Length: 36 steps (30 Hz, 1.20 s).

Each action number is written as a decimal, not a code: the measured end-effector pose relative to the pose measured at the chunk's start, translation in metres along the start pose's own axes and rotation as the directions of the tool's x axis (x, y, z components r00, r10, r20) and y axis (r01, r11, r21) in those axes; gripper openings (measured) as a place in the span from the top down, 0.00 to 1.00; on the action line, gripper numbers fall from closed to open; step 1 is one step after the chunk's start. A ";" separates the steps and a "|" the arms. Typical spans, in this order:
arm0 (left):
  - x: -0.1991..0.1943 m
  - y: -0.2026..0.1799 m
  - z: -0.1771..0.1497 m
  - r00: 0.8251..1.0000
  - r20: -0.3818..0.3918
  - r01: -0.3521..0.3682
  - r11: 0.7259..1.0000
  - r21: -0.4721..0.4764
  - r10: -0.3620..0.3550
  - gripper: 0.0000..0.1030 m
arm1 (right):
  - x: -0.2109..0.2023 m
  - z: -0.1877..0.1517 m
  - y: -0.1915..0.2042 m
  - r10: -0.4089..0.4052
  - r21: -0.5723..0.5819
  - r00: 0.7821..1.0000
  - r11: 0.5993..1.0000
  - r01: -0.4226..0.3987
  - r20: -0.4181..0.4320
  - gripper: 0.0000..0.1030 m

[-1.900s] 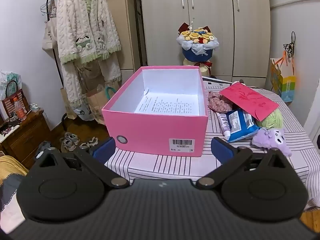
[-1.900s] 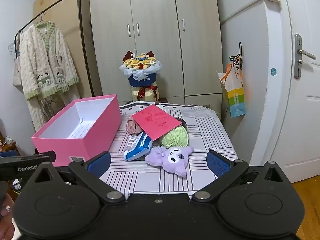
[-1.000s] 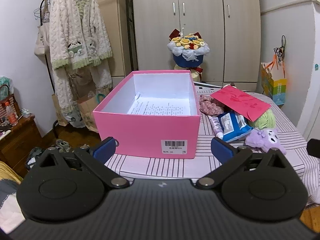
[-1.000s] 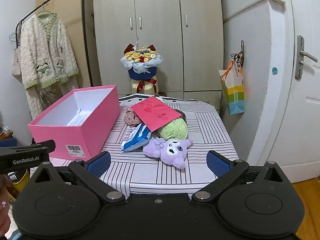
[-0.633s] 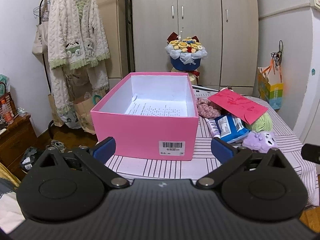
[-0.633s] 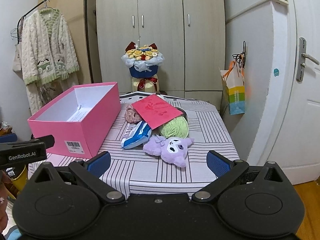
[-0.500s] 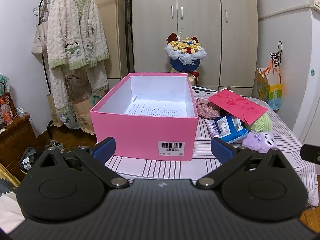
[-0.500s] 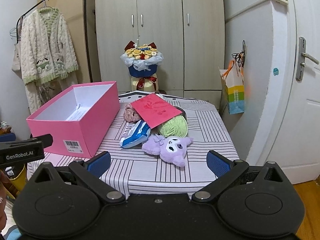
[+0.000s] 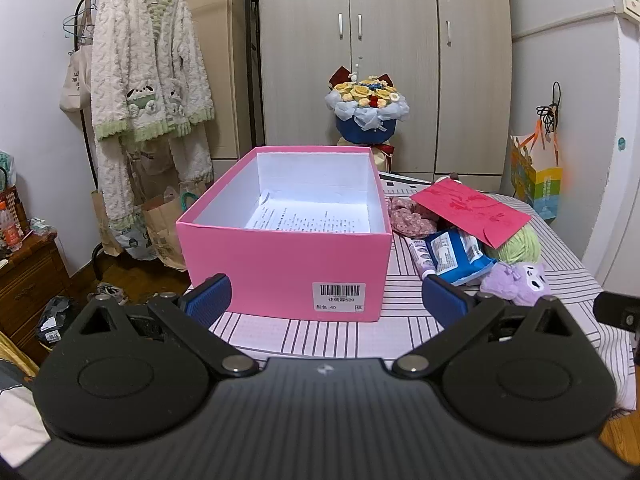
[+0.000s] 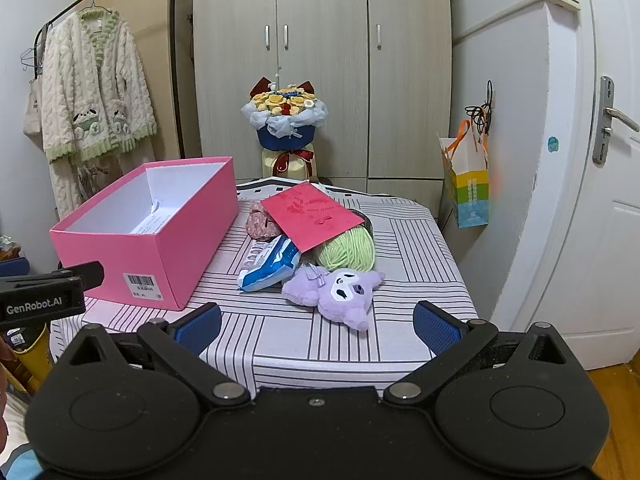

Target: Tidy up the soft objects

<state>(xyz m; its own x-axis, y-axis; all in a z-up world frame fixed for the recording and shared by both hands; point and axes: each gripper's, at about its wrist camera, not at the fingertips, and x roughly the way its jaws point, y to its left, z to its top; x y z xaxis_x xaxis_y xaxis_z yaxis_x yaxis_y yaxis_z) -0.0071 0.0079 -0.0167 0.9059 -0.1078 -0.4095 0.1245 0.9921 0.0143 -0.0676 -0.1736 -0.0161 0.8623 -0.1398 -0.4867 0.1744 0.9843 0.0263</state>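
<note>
1. Soft objects are not yet sorted: pink box point(image 10: 140, 236) at left holds only a printed sheet.
2. Floral cloth point(image 10: 260, 224), perhaps a scrunchie, green yarn point(image 10: 348, 250) and purple plush point(image 10: 340, 290) lie right of it.
3. Left gripper point(image 9: 324, 300) and right gripper point(image 10: 316, 328) both gape wide, holding nothing.

Background stuff: a fluffy cream-and-green knitted robe point(image 9: 148, 80) hangs on a black clothes rail by the beige wardrobe point(image 10: 320, 60), a flower bouquet in blue wrap point(image 10: 285, 120) stands past the table's far edge, and a rainbow paper bag point(image 10: 468, 188) hangs on the wall.
</note>
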 end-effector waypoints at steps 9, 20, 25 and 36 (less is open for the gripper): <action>0.000 0.000 0.000 1.000 -0.001 0.000 1.000 -0.001 0.000 0.00 | -0.001 0.000 0.001 -0.001 -0.009 1.000 1.000 0.001 0.001 0.00; -0.008 -0.005 0.003 0.991 0.049 0.124 0.991 -0.038 -0.123 0.00 | -0.008 -0.006 -0.014 0.100 -0.011 0.985 0.995 -0.100 0.141 0.00; 0.008 -0.025 -0.004 0.986 0.071 0.152 0.988 -0.003 -0.152 0.01 | 0.014 -0.018 -0.032 0.082 0.026 0.976 0.996 -0.089 0.203 0.00; 0.061 -0.064 -0.020 0.936 0.064 0.348 0.937 -0.036 -0.345 0.03 | 0.080 -0.040 -0.065 0.063 0.021 0.981 0.997 -0.068 0.185 0.00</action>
<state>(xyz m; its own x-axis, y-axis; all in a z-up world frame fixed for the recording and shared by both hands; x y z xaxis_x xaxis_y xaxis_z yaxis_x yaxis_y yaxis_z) 0.0321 -0.0608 -0.0610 0.8310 -0.4476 -0.3302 0.4173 0.8942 -0.1620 -0.0290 -0.2446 -0.0920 0.9445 -0.0952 -0.3145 0.1255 0.9890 0.0777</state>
